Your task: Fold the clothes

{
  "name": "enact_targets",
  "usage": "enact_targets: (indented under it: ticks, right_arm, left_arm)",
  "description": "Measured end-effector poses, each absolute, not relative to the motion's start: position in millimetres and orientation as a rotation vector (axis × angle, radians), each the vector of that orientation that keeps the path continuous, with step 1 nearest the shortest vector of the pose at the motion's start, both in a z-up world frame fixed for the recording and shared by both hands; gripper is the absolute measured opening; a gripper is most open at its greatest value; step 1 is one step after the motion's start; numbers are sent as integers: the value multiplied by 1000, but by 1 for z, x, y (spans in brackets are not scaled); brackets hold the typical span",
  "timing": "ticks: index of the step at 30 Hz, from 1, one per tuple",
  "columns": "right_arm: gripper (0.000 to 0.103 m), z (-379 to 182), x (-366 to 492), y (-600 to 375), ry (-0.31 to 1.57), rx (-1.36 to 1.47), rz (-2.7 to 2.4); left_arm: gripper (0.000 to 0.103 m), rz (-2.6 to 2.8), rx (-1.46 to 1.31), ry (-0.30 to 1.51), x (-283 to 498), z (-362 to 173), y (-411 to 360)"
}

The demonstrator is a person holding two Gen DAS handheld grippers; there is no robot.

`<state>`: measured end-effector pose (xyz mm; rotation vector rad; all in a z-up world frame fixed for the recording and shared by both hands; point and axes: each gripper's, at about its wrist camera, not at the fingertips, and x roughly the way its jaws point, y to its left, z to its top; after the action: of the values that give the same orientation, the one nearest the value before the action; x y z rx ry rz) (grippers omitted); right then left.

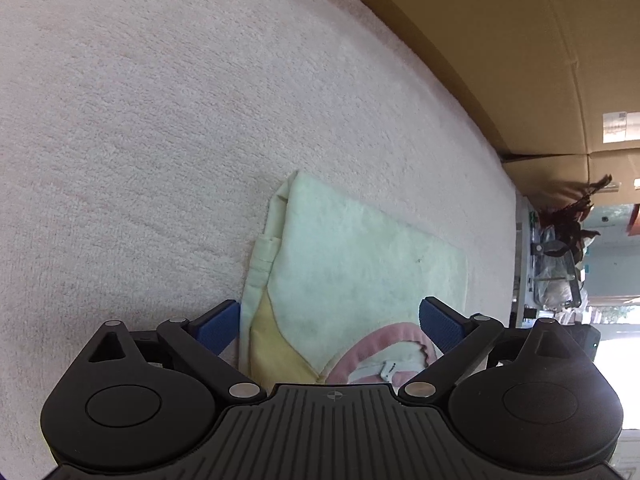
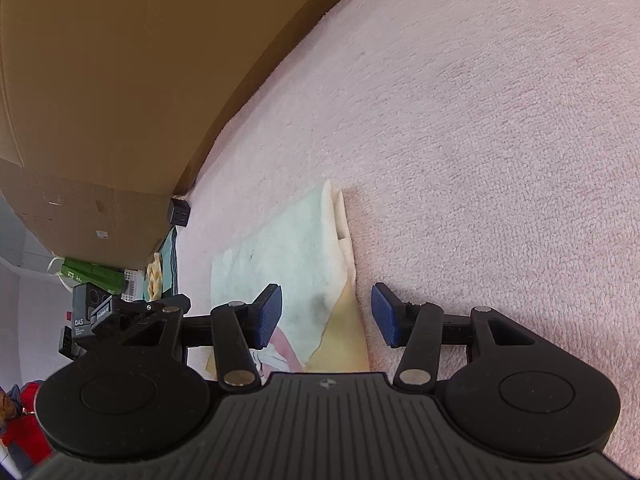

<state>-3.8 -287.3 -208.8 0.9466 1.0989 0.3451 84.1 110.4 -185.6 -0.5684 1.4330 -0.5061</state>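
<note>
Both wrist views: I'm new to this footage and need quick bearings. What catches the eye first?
A small folded garment, pale mint with yellow and pink parts, lies on a fluffy pinkish blanket. The left gripper and right gripper are over it, open. Brown cardboard borders the blanket's far edge.

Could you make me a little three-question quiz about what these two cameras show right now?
1. True or false: the left gripper is clamped shut on the garment.
2. What colour is the garment's collar trim?
A pink
B black
C red
3. Fill in: the garment lies on a fluffy ____ blanket.

Key: 1 false, both grippers, including the right gripper, are open; 2 A; 3 pink.
</note>
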Motion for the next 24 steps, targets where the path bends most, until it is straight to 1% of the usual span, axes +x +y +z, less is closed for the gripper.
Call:
enact_targets:
  ticks: [2,3,4,5,6,7,8,13,14,15,19,22,24]
  right_arm:
    - [54,-210,-3,-288,1103,949,347]
    - [53,-210,-3,-288,1104,950,348]
    - [53,-211,-3,-288,1106,951,349]
    - [52,-211,-3,-289,1108,952,351]
    - [52,-211,-2,-289,1110,953,352]
    - [52,-212,-2,-289,1111,955,353]
    - [52,-213,-2,-289,1112,958,355]
    - [52,-212,2,-287,1128,941,366]
    - [52,-212,3,-287,1132,943,365]
    - [53,-212,3,-287,1135,941,367]
    - [54,-211,5,-287,1148,931,379]
    - [53,-209,2,-292,1154,923,382]
    - [53,-208,0,-295,1159,916,385]
  left_arm:
    - [94,-498,-546,1438,85,-184,110]
    - [89,-494,-529,1442,86,-183,110]
    - [80,-489,-512,1447,86,-183,110]
    - [76,-485,-495,1452,86,-182,110]
    - [66,-482,-495,1461,87,-184,111]
    - [44,-479,-496,1469,87,-186,112]
    - [33,-476,-497,1478,87,-187,114]
    - [34,-474,-509,1496,89,-192,114]
    - [36,-475,-514,1497,90,-192,112]
    - [39,-479,-514,1498,91,-193,112]
    - [45,-493,-512,1505,97,-193,111]
    - [47,-500,-508,1508,98,-193,110]
    - [55,-508,-509,1509,98,-192,107]
